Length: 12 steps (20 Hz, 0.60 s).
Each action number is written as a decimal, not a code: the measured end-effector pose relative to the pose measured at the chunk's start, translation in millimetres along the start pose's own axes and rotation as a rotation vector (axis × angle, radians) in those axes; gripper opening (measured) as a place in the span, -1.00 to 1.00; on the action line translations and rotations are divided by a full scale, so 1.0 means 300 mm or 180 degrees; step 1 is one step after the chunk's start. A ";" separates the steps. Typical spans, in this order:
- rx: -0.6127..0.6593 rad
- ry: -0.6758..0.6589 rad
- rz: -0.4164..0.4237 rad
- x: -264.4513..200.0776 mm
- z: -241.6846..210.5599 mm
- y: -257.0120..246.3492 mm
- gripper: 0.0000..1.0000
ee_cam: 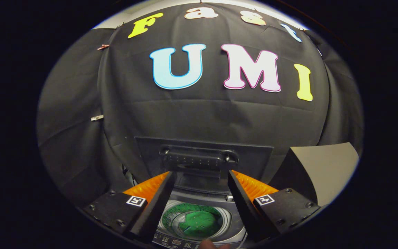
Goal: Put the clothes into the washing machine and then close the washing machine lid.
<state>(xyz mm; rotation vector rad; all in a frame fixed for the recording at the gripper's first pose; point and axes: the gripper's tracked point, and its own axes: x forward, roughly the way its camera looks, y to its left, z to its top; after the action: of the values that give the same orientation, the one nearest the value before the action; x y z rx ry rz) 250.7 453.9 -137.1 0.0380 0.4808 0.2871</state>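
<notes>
Standing upright against the black cloth wall, the washing machine lid (204,159) is the biggest thing ahead: a dark panel with a bar handle (199,156) across its middle, running side to side, just beyond the fingertips and level with the gap between them. Below it sits the washing machine (235,221), its grey top deck and control strip near the bottom of the view. The round drum (196,220) opens straight down between the fingers, and a green garment (199,223) already lies inside it, so the loading part looks done and the closing part is what remains, judging by the raised lid. To the right, well apart, a pale board (327,166) leans beside the machine.

The gripper (200,178) hangs over the drum with its fingers spread wide, holding nothing and touching nothing. The handle lies ahead of and slightly above them, its long axis crossing their line, so a reach forward would meet it squarely. A fingertip (207,245) of a person's hand shows at the machine's front edge.
</notes>
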 end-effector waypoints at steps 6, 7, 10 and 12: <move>0.0117 -0.0188 0.0002 -0.002 0.161 -0.002 0.98; 0.0143 -0.0259 0.0014 0.001 0.207 0.004 0.99; 0.0099 -0.0404 -0.0032 0.041 0.332 -0.001 1.00; 0.0097 -0.0338 -0.0052 0.102 0.347 0.004 0.99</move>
<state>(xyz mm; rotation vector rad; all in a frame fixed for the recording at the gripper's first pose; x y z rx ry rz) 324.1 467.0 -58.5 0.0786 0.3799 0.2604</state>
